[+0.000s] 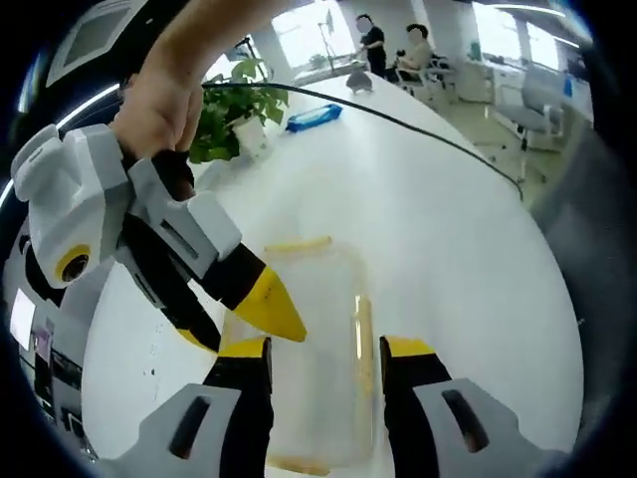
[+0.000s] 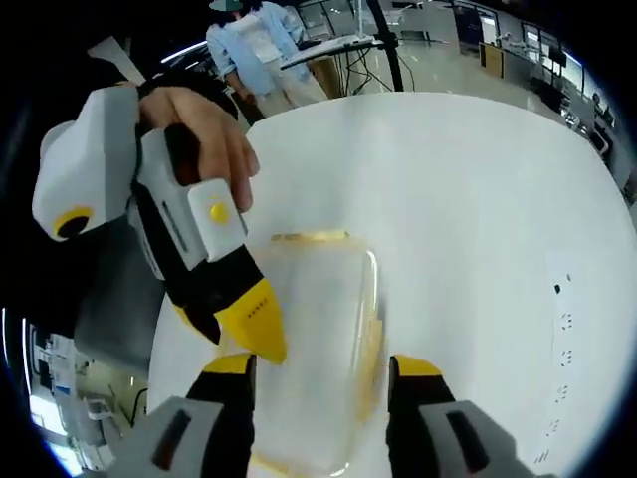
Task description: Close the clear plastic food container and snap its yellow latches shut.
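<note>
The clear plastic food container (image 1: 318, 299) lies on the white table (image 1: 448, 259) with its lid resting on top. Yellow latches show at its far end (image 1: 297, 244) and along its right side (image 1: 364, 329). My left gripper (image 1: 326, 349) is open, its yellow-tipped jaws standing over the container's near part. The right gripper (image 1: 239, 319), held in a hand, comes in from the left with its tips at the container's left edge. In the right gripper view the container (image 2: 318, 309) lies ahead with a yellow latch (image 2: 309, 237) at its far end. My right gripper (image 2: 320, 365) is open over it, and the left gripper (image 2: 234, 324) points at its left edge.
A potted plant (image 1: 234, 110), a blue pack (image 1: 314, 117) and a black cable (image 1: 398, 119) are at the far side of the table. People sit beyond it (image 1: 383, 45). A person in a light shirt (image 2: 259, 50) stands past the table's far edge. Small marks (image 2: 562, 319) dot the table's right side.
</note>
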`<act>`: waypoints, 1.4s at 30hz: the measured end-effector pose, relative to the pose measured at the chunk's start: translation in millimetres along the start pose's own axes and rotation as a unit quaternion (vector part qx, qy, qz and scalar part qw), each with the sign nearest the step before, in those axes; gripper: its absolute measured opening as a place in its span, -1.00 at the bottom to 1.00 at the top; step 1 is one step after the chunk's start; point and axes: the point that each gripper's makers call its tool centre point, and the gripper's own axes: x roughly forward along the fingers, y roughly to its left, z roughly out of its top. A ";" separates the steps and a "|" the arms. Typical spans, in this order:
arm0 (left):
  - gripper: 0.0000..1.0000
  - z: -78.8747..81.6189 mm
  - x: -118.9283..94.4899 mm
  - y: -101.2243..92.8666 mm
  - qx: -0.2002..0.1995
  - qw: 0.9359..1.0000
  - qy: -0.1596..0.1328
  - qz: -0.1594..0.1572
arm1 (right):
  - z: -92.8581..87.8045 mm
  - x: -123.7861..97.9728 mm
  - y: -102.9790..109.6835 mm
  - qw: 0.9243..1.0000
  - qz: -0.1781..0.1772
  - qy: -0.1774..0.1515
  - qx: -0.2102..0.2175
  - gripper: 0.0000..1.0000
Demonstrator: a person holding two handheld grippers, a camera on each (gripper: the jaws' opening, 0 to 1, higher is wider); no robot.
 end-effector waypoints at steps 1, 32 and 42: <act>-0.09 2.0 -1.6 -0.9 -0.004 1.000 -0.002 -0.003 | 1.6 -2.6 0.2 1.000 -0.002 -0.004 0.002 0.04; -0.09 -6.3 -9.8 25.8 -0.071 0.996 0.025 -0.042 | 2.3 -30.2 13.5 0.993 -0.102 -0.046 -0.039 0.04; -0.09 -14.3 -15.8 36.8 -0.101 0.994 0.036 -0.025 | -6.6 -32.0 6.9 0.983 -0.174 -0.060 0.002 0.04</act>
